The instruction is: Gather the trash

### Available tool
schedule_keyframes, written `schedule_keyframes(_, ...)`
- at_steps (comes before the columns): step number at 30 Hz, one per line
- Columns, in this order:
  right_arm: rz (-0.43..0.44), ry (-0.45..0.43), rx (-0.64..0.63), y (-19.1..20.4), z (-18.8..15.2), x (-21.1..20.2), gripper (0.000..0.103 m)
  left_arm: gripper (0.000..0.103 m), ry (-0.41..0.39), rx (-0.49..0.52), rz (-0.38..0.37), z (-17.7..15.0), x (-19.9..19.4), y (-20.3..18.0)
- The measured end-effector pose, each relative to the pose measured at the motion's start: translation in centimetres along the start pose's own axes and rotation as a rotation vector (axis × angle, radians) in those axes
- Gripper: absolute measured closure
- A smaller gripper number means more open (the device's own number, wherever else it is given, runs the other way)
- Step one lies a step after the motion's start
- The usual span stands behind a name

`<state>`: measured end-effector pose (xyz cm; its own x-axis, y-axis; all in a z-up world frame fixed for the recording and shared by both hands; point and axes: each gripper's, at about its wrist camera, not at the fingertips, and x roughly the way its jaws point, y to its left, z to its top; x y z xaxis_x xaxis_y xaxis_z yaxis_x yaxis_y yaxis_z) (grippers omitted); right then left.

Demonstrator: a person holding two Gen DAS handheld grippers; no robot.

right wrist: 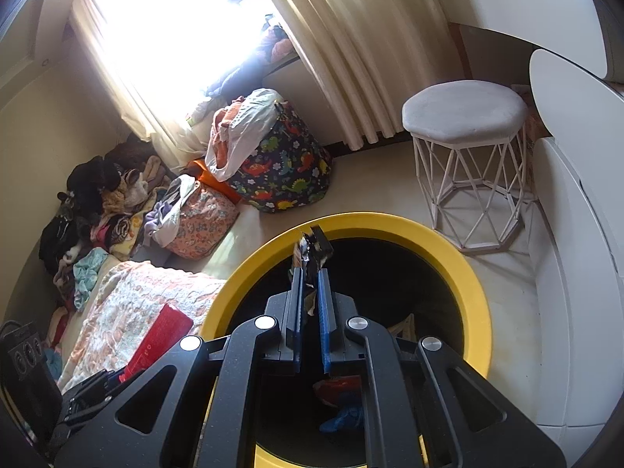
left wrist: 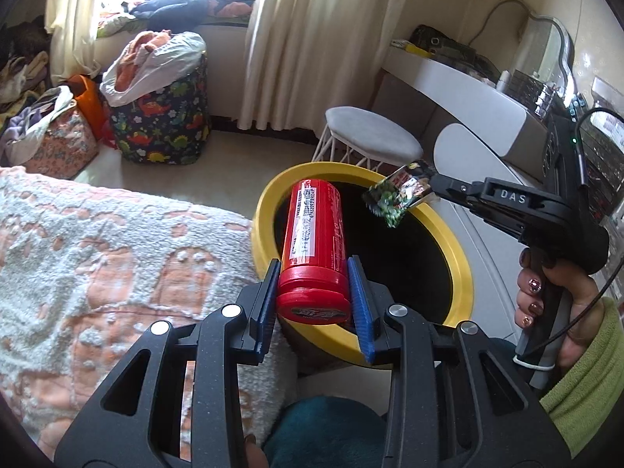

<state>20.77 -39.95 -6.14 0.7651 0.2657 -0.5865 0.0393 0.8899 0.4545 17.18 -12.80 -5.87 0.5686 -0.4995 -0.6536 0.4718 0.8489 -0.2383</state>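
Blue-padded jaws of the left gripper (left wrist: pixel 314 296) are clamped on the lid end of a red can (left wrist: pixel 314 245), which lies tilted over the near rim of the yellow bin (left wrist: pixel 460 269), its far end already above the black opening. Opposite, the right gripper (right wrist: pixel 310 273) pinches a crumpled snack wrapper (left wrist: pixel 397 195) between nearly closed jaws, just above the far rim. Both pieces look ready to drop. I would move the can further over the middle before opening, so it cannot catch the rim and roll onto the blanket (left wrist: pixel 97 241), and open the right jaws fully, since thin foil may cling to the pads
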Motion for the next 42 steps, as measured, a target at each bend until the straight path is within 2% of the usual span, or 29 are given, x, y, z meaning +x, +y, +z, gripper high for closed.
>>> schedule_keyframes(11,-0.021,0.000,0.032,-1.2,0.2,0.1,0.096,0.076,0.052,0.054,-0.029,-0.5,2.3,-2.5)
schedule_keyframes(24,-0.020,0.016,0.071,-2.1,0.3,0.0,0.095,0.076,0.156,0.103,-0.057,-1.8,5.3,-4.2)
schedule_keyframes(26,-0.023,0.022,0.068,-2.0,0.3,-0.1,0.086,0.072,0.163,0.104,-0.042,-1.9,5.6,-4.2)
schedule_keyframes(27,-0.025,0.030,0.065,-1.9,0.3,-0.1,0.069,0.064,0.164,0.100,-0.041,-1.8,5.6,-4.1)
schedule_keyframes(28,-0.025,0.030,0.066,-1.9,0.4,-0.2,0.061,0.057,0.163,0.094,-0.037,-1.8,5.5,-3.9)
schedule_keyframes(32,-0.030,0.034,0.056,-1.6,0.2,-0.7,0.060,0.040,0.137,0.073,0.002,-1.6,4.9,-3.4)
schedule_keyframes(35,-0.040,0.038,0.032,-1.0,-0.3,-1.1,0.053,0.032,0.115,0.063,0.020,-1.4,4.0,-3.0)
schedule_keyframes(36,-0.043,0.037,0.023,-0.7,-0.5,-1.3,0.052,0.026,0.105,0.062,0.033,-1.3,3.7,-2.9)
schedule_keyframes(37,-0.043,0.031,0.012,-0.4,-0.7,-1.5,0.048,0.021,0.095,0.058,0.046,-1.2,3.2,-2.7)
schedule_keyframes(40,-0.049,-0.006,-0.017,0.7,-1.4,-2.3,0.032,0.014,0.066,0.043,0.085,-1.0,2.0,-2.1)
schedule_keyframes(42,-0.052,-0.027,-0.041,1.4,-1.7,-2.8,0.028,0.013,0.048,0.031,0.105,-0.9,1.2,-1.6)
